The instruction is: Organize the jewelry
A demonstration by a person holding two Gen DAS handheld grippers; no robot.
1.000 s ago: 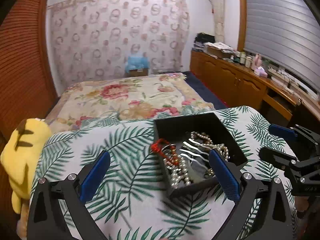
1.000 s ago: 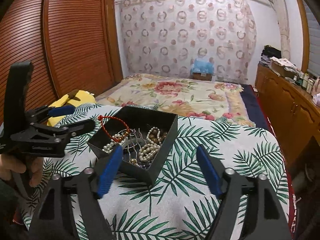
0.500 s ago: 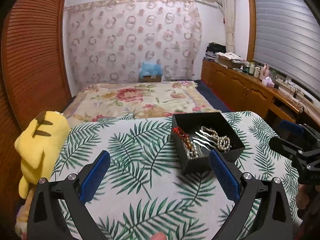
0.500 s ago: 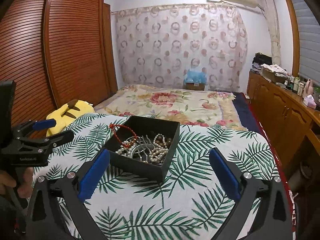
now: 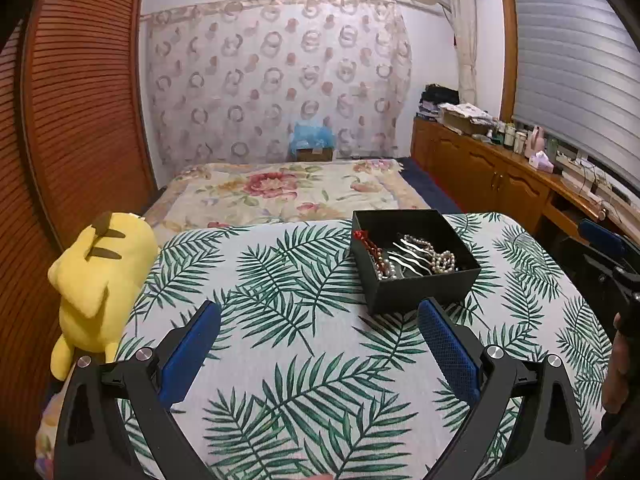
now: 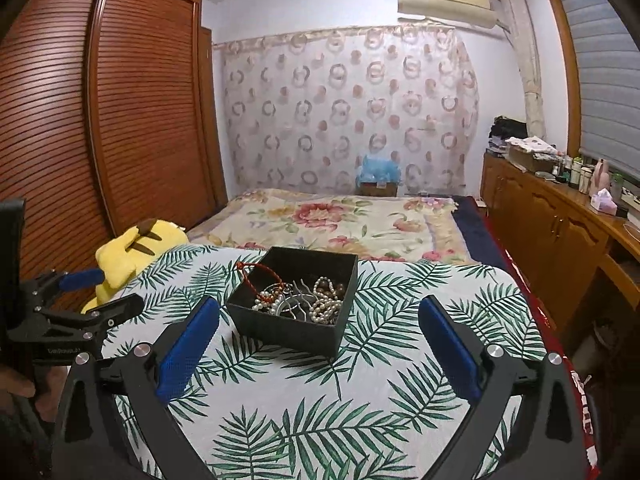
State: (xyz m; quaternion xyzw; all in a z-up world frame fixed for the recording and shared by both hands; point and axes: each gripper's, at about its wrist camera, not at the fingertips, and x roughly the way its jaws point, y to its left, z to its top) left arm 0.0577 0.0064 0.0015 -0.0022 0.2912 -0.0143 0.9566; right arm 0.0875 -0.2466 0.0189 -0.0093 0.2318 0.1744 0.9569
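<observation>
Both tools, left tool (image 5: 319,330) and right tool (image 6: 319,326), were held spread and empty; tangled pearl strands (image 6: 326,306) in the black box (image 6: 294,332) could be dragged out together.

The left gripper (image 5: 320,344) hangs with its blue-padded fingers (image 5: 190,350) spread wide — nothing between them. The right gripper (image 6: 320,344) is just as wide, also empty. In the left view, the right one shows at three o'clock; in the right view, the left at nine o'clock.
</observation>
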